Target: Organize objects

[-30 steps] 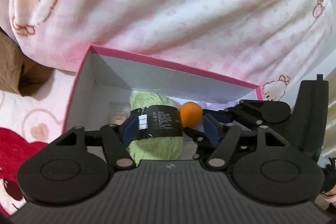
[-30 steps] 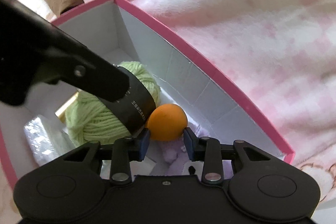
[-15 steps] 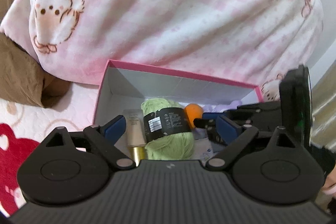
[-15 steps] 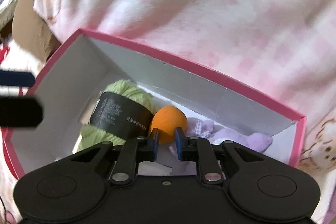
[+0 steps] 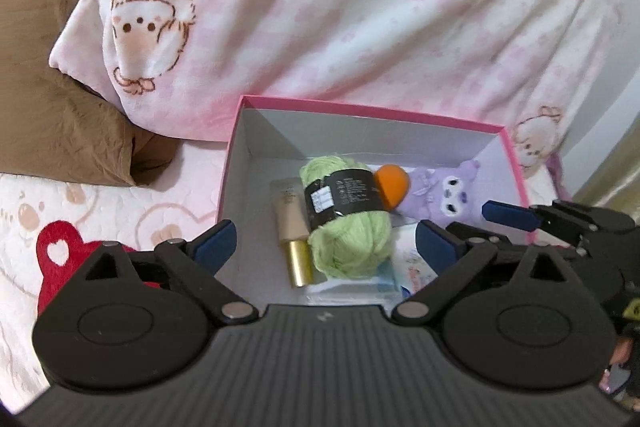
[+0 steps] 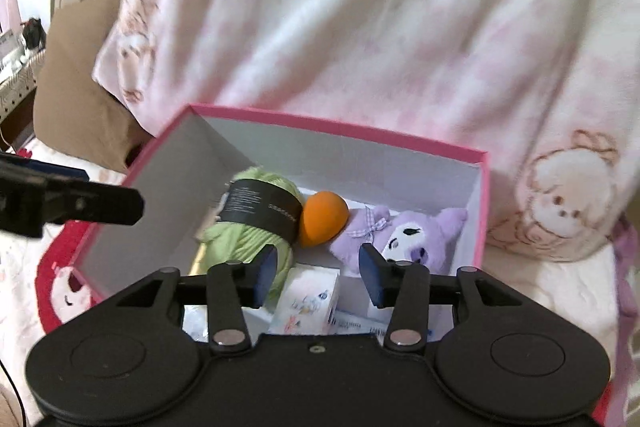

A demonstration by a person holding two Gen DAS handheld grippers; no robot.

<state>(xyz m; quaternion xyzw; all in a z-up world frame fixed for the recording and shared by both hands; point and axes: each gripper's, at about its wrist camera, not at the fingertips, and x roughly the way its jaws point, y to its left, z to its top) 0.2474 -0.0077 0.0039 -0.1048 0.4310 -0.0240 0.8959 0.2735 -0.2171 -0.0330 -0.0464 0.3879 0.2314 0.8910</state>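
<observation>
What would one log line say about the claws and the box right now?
left claw: opening, empty | right claw: opening, empty | box: holds yarn, orange ball, purple plush, tube

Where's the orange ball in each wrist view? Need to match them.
Left wrist view: orange ball sits right of centre, at the back of the pink box, wedged between the green yarn and the purple plush.
Right wrist view: orange ball sits at centre, above the right claw, same neighbours either side.
Shared landmark: the yarn's black label band, touching the ball's left side in both.
</observation>
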